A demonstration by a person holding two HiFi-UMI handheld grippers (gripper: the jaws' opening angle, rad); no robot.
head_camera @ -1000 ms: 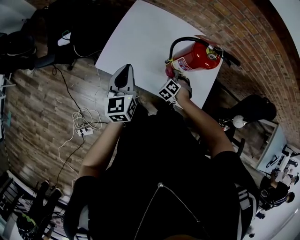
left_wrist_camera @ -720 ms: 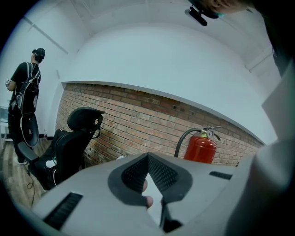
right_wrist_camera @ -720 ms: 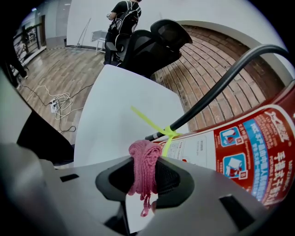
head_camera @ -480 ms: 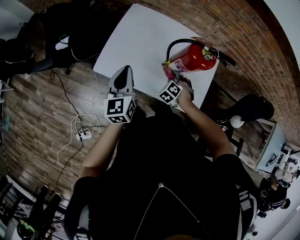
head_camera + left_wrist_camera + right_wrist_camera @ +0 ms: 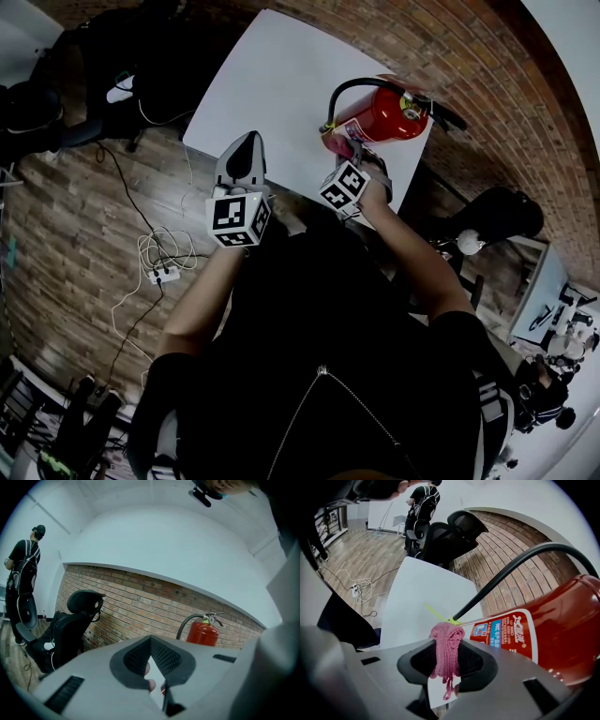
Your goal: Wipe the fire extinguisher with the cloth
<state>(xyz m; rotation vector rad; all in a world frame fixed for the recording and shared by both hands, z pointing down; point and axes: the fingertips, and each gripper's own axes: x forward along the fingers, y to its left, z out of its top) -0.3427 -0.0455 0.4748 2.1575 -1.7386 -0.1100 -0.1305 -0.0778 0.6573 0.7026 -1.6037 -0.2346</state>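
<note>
In the head view, the right gripper has shifted only slightly over the last second. Its pink cloth stays at the label end of the fire extinguisher, which lies on its side on the white surface. This suggests short strokes on one patch, with most of the red body probably still unwiped. The left gripper has hardly moved and hangs over the surface's near edge, well apart from the extinguisher.

In the left gripper view, its fingers meet at the tips with nothing between them.

In the right gripper view, the fingers are clamped on the bunched cloth. The top of the cloth seems to touch the label's edge, though the wide lens makes contact hard to judge.

Count: one extinguisher with one black hose, one cloth, one surface, two grippers.
</note>
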